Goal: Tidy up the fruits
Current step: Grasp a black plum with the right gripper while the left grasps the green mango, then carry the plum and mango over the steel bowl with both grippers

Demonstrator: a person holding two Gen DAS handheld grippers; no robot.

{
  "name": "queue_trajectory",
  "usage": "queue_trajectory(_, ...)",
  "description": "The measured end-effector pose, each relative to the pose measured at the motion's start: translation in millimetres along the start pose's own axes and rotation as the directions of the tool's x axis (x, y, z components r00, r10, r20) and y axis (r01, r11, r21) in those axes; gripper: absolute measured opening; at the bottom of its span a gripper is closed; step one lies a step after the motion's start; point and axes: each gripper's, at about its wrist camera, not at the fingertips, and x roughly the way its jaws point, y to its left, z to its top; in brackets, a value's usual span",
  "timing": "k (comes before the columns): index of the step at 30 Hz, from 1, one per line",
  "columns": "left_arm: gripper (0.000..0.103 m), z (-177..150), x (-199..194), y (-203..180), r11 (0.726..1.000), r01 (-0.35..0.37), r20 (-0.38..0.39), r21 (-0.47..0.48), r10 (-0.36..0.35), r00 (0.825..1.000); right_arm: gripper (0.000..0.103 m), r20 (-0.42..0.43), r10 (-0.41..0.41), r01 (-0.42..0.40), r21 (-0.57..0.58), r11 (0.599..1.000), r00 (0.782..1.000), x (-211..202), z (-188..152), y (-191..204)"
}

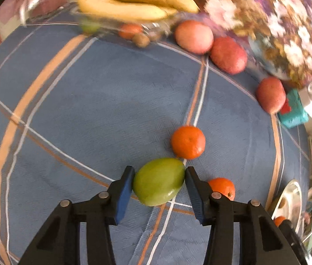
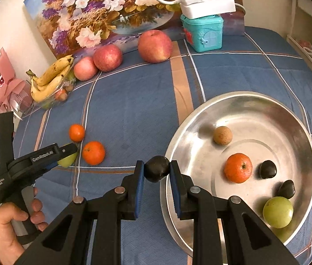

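My left gripper (image 1: 159,176) is shut on a green fruit (image 1: 159,182) just above the blue checked cloth; it also shows in the right wrist view (image 2: 67,154). Two tangerines (image 1: 187,142) (image 1: 223,187) lie right beside it. My right gripper (image 2: 157,169) is shut on a small dark fruit (image 2: 157,169), held at the left rim of the steel bowl (image 2: 200,114). The bowl holds a tangerine (image 2: 238,167), a brown round fruit (image 2: 222,135), two dark fruits (image 2: 268,169) and a green fruit (image 2: 277,212).
Three red apples (image 2: 154,46) (image 2: 108,57) (image 2: 85,68) line the far edge by a flower painting (image 2: 103,11). Bananas (image 2: 50,79) sit on a clear bowl of small fruit at far left. A teal box (image 2: 202,33) with a white power strip stands far right.
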Motion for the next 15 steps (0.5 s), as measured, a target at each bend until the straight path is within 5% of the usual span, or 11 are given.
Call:
queue_trajectory(9, 0.050, 6, -59, -20, 0.997, 0.072, 0.120, 0.007, -0.073, 0.990, 0.024, 0.036, -0.004, 0.002, 0.083, 0.997, 0.999, -13, 4, -33)
queue_trajectory(15, 0.050, -9, -75, -70, 0.980, 0.159, 0.089, 0.117, -0.170, 0.981, 0.024, 0.062, -0.107, 0.094, 0.185, 0.978, 0.992, -27, 2, -87)
